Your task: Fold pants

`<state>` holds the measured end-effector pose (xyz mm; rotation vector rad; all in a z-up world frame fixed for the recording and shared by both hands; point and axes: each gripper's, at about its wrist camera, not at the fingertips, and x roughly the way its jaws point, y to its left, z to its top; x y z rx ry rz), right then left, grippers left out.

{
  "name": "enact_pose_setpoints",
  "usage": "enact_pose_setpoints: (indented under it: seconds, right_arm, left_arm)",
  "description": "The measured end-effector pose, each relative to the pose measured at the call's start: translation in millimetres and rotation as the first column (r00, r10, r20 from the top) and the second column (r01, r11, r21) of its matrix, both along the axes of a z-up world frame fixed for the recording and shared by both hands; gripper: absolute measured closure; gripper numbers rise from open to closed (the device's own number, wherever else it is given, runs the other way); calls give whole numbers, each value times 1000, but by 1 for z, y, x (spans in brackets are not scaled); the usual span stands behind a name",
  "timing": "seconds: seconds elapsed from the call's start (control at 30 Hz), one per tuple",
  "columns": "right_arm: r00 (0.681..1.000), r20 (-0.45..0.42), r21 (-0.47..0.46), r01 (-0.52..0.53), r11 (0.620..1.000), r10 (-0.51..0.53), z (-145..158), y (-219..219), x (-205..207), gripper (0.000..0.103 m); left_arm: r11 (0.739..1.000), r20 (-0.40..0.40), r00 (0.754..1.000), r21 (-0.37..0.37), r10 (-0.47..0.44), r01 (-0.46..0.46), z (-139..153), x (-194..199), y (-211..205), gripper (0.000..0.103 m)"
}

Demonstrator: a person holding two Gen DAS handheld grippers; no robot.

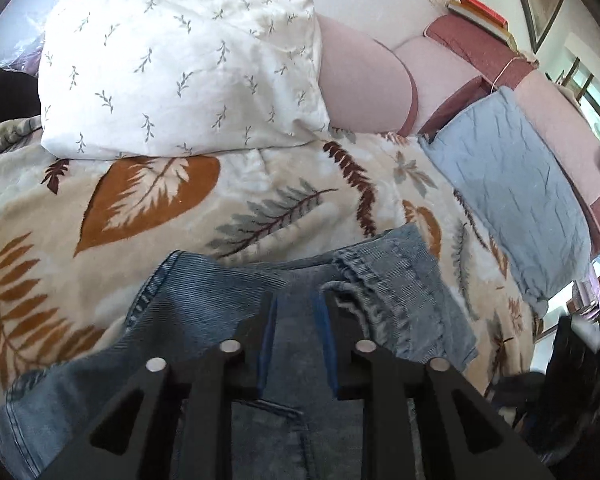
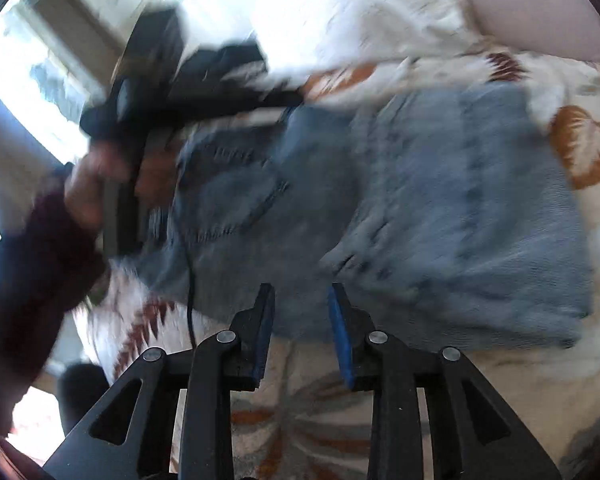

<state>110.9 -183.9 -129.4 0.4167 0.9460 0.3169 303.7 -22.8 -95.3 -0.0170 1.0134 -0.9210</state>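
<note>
Blue denim pants [image 1: 204, 320] lie folded on a leaf-patterned blanket [image 1: 160, 208] on a bed. My left gripper [image 1: 298, 300] is open just above the denim, its blue-padded fingers either side of a flat patch near the hemmed leg ends [image 1: 384, 280]. In the blurred right wrist view the pants [image 2: 440, 208] form a folded bundle with a back pocket [image 2: 236, 196] showing. My right gripper [image 2: 302, 292] is open and empty over the bundle's near edge. The left gripper [image 2: 204, 80], held by a hand [image 2: 96, 184], is at the bundle's far left.
A white leaf-print pillow [image 1: 180, 60] lies at the head of the bed, with a pink pillow [image 1: 360, 88] beside it. A light blue quilted cloth [image 1: 512, 192] lies at the right. Books [image 1: 480, 12] rest on the pink headboard. A window [image 2: 28, 80] is at the left.
</note>
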Motion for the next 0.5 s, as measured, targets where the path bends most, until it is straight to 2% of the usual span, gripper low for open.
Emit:
enact_pose_setpoints:
  seconds: [0.13, 0.23, 0.3, 0.33, 0.4, 0.47, 0.5]
  right_arm:
    - [981, 77, 131, 169, 977, -180, 26, -59, -6, 70]
    - [956, 12, 195, 285, 938, -293, 18, -96, -11, 68]
    - [934, -47, 267, 354, 896, -355, 2, -116, -16, 68]
    - [929, -52, 261, 367, 893, -366, 0, -119, -15, 68]
    - [917, -38, 164, 398, 902, -398, -1, -117, -12, 68]
    - [912, -28, 118, 410, 905, -409, -3, -116, -9, 68]
    - [916, -30, 106, 401, 910, -400, -6, -115, -9, 68]
  left_arm:
    - [1000, -1, 1000, -25, 0, 0, 9, -10, -28, 62]
    - [1000, -9, 1000, -15, 19, -19, 12, -13, -55, 60]
    - [1000, -2, 1000, -9, 14, -14, 13, -16, -73, 60]
    - [1000, -4, 1000, -7, 8, -8, 13, -18, -83, 60]
    - [1000, -2, 1000, 11, 5, -5, 11, -24, -99, 60]
    - [998, 17, 1000, 67, 0, -1, 3, -32, -115, 60]
    - [992, 26, 1000, 124, -8, 4, -5, -37, -123, 60]
